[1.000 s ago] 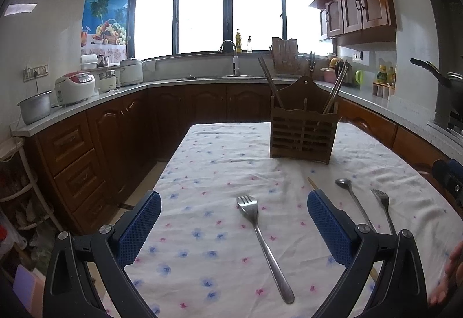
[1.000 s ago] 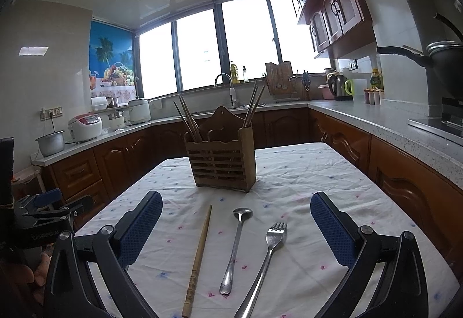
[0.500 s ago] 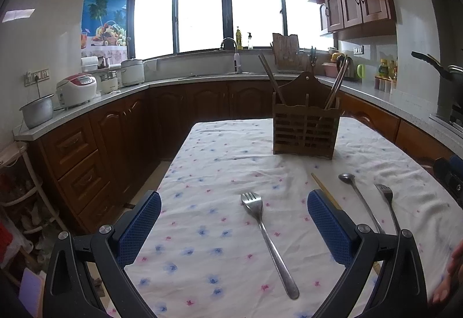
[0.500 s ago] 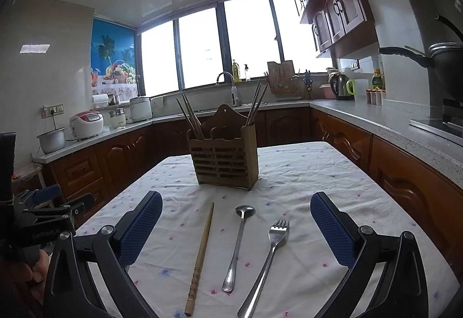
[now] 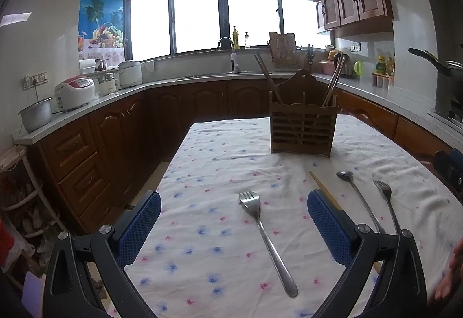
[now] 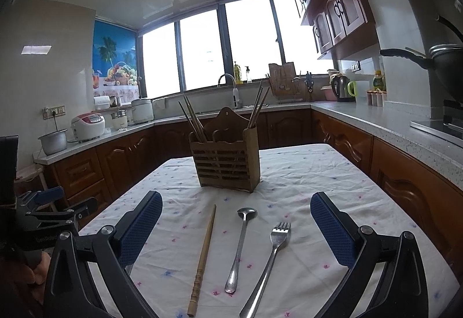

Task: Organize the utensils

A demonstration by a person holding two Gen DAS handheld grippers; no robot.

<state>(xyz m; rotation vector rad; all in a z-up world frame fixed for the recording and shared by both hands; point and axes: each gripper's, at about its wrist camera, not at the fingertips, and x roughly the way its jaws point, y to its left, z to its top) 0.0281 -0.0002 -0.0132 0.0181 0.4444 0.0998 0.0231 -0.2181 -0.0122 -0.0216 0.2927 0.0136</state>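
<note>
A wooden utensil holder [image 5: 302, 127] [image 6: 225, 163] with chopsticks in its left and right ends stands mid-table. In the left wrist view a steel fork [image 5: 264, 237] lies between the wide-apart blue pads of my left gripper [image 5: 233, 221], which is open and empty above the cloth. In the right wrist view a wooden chopstick [image 6: 204, 257], a spoon [image 6: 240, 242] and a second fork [image 6: 270, 260] lie side by side on the cloth, seen between the pads of my open right gripper [image 6: 235, 227]. The same three show at the left view's right: chopstick [image 5: 324, 189], spoon [image 5: 357, 196], fork [image 5: 386, 202].
The table wears a white flowered cloth [image 5: 220, 202]. Dark wooden cabinets and a grey counter [image 6: 376, 118] wrap round it, carrying a rice cooker [image 5: 74, 92], pot [image 5: 36, 117], sink tap and kettle [image 6: 343, 88]. A hand [image 5: 451, 274] shows at the left view's right edge.
Both grippers have drawn back and lifted slightly, so the holder and utensils sit a little farther off. Nothing on the table has moved and both stay open.
</note>
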